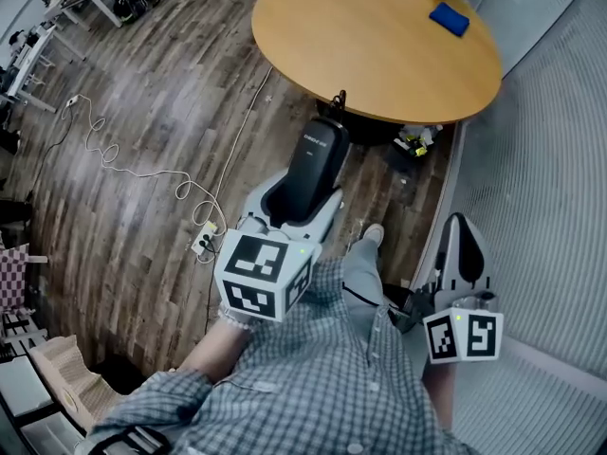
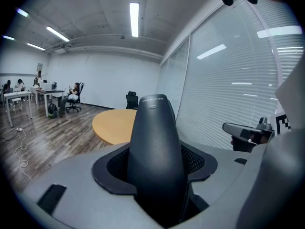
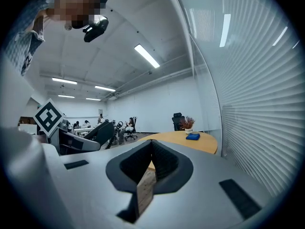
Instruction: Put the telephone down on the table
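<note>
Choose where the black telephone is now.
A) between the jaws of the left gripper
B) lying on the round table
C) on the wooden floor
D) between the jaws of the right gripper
A: the left gripper grips the telephone, which has not yet reached the table.

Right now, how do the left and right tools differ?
Left tool is clamped on the black telephone; right tool is shut, empty. Left tool's jaws stand wide round it; right tool's jaws close to a narrow wedge. Left tool sits nearer the round table; right tool is beside the blinds. Shared: grey bodies.
</note>
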### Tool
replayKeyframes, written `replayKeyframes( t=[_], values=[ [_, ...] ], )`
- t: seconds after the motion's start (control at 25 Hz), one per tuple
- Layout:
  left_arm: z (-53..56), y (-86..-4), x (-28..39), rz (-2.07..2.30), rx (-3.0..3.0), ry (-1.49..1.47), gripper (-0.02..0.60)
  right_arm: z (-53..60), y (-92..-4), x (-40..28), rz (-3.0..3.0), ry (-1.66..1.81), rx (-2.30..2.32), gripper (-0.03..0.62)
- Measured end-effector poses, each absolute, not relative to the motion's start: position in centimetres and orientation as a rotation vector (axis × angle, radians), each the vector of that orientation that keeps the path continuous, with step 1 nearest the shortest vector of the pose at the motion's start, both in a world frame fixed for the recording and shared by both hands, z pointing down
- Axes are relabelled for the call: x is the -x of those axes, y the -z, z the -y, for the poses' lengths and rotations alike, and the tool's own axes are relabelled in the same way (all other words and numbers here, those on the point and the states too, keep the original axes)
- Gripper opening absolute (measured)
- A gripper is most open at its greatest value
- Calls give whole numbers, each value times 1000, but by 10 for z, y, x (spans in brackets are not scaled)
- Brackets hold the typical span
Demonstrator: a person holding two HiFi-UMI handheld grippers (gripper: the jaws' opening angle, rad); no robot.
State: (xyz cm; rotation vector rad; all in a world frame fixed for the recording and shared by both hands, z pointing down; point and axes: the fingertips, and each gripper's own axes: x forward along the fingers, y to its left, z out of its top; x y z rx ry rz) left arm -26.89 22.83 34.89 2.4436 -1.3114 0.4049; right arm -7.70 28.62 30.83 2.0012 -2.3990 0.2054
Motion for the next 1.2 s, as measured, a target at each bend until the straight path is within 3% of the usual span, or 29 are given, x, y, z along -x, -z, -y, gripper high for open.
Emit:
replayKeyframes(
  t=[0.72, 1.2],
  values=[
    [-64, -338, 145, 1378, -2366, -406, 279, -110, -305, -48, 2429, -145, -1871, 6],
    [9, -341, 59, 1316, -2374, -428, 279, -71, -312, -112, 2409, -221, -1914, 6]
  ],
)
